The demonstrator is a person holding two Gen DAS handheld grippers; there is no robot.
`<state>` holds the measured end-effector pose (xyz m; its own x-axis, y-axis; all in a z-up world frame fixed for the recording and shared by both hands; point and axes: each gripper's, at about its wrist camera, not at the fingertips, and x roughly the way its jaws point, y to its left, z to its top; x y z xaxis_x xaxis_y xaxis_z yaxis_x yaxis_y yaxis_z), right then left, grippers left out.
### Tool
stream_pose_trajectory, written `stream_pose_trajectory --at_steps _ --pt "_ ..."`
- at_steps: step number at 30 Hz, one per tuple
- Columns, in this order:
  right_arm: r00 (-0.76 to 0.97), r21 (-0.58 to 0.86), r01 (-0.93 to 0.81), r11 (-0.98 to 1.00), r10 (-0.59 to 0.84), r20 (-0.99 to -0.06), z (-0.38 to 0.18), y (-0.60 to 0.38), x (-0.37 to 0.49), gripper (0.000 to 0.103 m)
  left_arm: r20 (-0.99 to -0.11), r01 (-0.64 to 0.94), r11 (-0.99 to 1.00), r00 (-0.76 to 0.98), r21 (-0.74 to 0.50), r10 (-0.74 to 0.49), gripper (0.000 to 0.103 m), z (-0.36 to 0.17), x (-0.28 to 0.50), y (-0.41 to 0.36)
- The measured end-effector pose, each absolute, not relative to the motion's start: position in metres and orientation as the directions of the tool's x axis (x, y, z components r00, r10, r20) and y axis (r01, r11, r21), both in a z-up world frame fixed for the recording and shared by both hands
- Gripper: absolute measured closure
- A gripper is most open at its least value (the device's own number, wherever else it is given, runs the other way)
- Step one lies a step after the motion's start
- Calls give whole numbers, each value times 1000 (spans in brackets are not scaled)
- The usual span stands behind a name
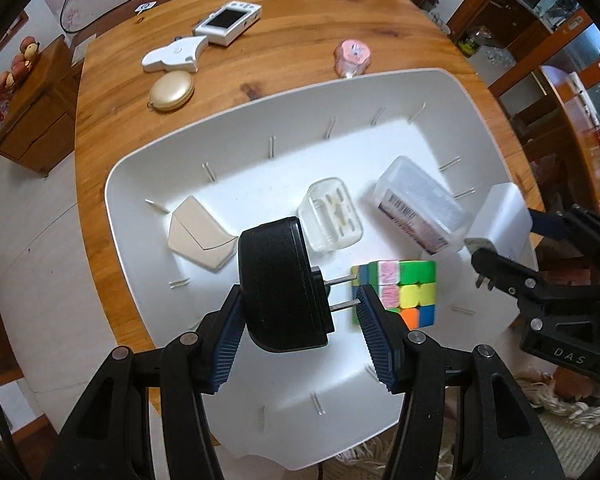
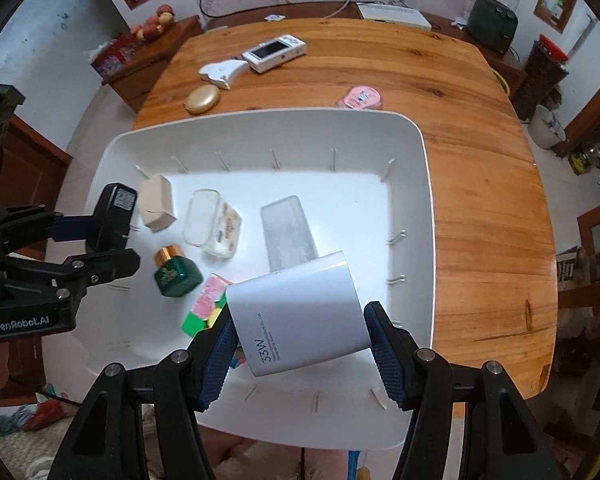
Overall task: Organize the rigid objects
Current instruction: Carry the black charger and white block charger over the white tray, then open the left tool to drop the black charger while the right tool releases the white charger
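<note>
Left gripper [image 1: 300, 320] pinches a black plug adapter [image 1: 278, 284]: one pad on its back, the other against the tips of its prongs. Right gripper [image 2: 300, 344] clamps a white 33W charger [image 2: 300, 312] by its side faces. Both hang over the near part of the white tray [image 2: 412, 208], pointing down.

Directly under the black adapter's prongs: the colour cube [image 1: 400, 288]. Just left of it in the right wrist view, a green jar [image 2: 176, 272] with a gold cap. Further in: beige box [image 1: 200, 236], clear case [image 1: 332, 216], frosted plastic box [image 1: 420, 204].

Far, on the wooden table [image 2: 480, 160] outside the tray: gold oval case [image 2: 202, 98], white curved device [image 2: 222, 70], white handheld console [image 2: 274, 53], pink packet [image 2: 362, 98].

Risks, as judged:
- Grip across prong tips looks thin; adapter could pivot or slip out.
- Releasing here may drop either charger onto the cube or jar, knocking them.
- The two grippers sit close; they could collide.
</note>
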<state>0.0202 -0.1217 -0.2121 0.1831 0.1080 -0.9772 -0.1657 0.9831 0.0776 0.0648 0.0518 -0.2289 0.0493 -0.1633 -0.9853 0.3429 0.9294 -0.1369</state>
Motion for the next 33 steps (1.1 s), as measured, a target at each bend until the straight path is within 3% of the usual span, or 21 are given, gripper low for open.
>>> stream_pose_trajectory --at_steps 17,20,29,33 --pt "153 -7 -192 981 23 -988 -228 -109 19 38 -996 342 936 -2 -87 -92 44 -255 64 53" --pt "192 -33 -201 979 6 -981 -220 -106 18 28 -997 342 937 1 -70 -75 43 -257 65 52" --pt "220 -48 -223 974 3 -975 -212 -100 14 27 -999 345 938 17 -38 -47 43 -258 63 49" --pt "227 -45 -214 976 5 -974 -210 -102 13 27 -999 342 940 44 -11 -27 27 -249 64 45"
